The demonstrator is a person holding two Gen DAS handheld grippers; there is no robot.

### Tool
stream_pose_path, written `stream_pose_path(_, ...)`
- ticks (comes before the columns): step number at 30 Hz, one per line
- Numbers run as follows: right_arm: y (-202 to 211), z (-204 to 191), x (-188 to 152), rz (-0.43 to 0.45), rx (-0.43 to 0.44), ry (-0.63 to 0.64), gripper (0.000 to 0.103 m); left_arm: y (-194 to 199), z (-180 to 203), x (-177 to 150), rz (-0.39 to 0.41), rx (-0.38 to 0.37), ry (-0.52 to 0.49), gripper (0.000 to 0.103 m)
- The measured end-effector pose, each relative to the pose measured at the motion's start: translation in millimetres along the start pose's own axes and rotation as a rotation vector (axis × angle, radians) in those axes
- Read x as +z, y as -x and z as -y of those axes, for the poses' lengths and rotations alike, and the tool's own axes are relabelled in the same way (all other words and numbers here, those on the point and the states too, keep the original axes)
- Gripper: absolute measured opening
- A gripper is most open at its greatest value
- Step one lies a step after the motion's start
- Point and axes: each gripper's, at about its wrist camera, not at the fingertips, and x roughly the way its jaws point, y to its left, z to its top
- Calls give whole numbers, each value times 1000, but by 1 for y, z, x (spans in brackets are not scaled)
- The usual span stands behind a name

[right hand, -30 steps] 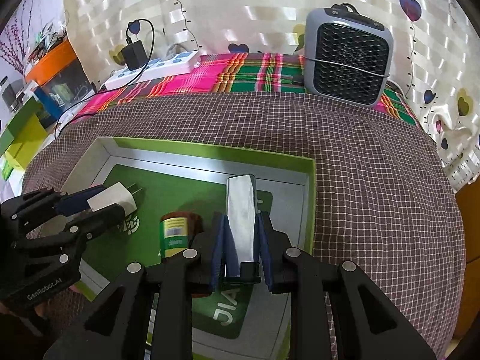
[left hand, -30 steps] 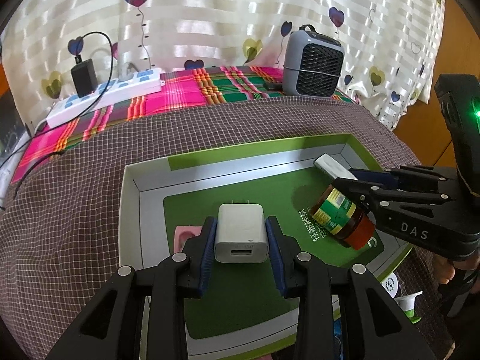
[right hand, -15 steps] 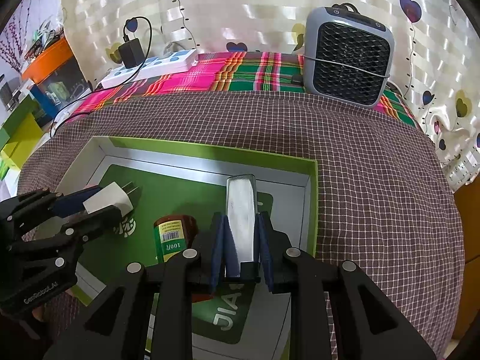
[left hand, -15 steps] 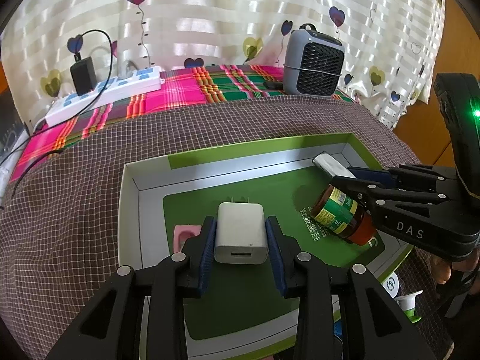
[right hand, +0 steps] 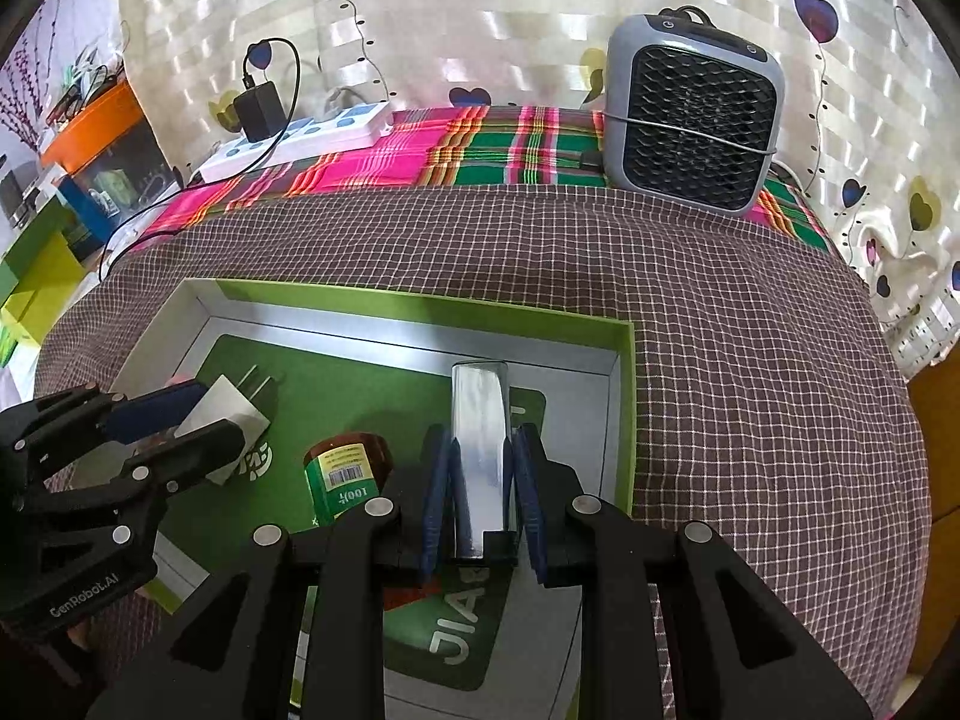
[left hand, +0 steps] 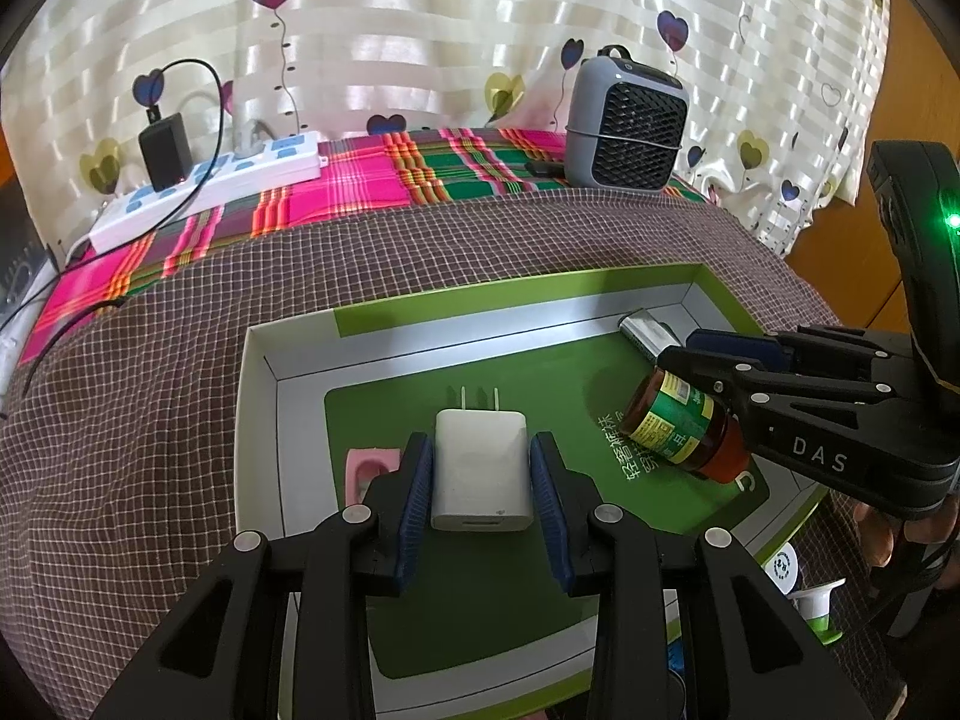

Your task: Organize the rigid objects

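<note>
A green and white open box [left hand: 258,420] lies on the checked cloth. My left gripper [left hand: 480,480] is over its middle with a white USB charger [left hand: 482,468] between the pads; small gaps show on both sides. My right gripper [right hand: 480,480] is at the box's right end [right hand: 624,420] with a silver metal bar [right hand: 480,438] between its pads, gaps showing too. A brown jar with a green label [left hand: 678,426] lies on its side in the box, also seen in the right wrist view [right hand: 342,480]. A pink item [left hand: 369,468] lies at the box's left.
A grey fan heater [left hand: 624,126] stands at the back right on the plaid cloth. A white power strip [left hand: 204,192] with a black adapter [left hand: 165,150] lies at the back left. A white and green cup [left hand: 816,600] sits outside the box's near right corner.
Both grippers have lowered a little into the box. The pads of each have parted slightly from the charger and the bar, which now rest lower.
</note>
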Motion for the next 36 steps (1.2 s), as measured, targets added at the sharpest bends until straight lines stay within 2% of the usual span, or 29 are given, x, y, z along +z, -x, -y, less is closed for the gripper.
stream_pose_path(13,9,-1,-4,25,18,-9,24,6,4,-5,5,18,-23,32)
stream_pose_path(21,21,-4,-10,45,14,-11,35,19,5,-9,23,10,-22,33)
stream_pose_path(36,55,-7,-24,97,19,-41,36,55,1,-23,76,23,5,33)
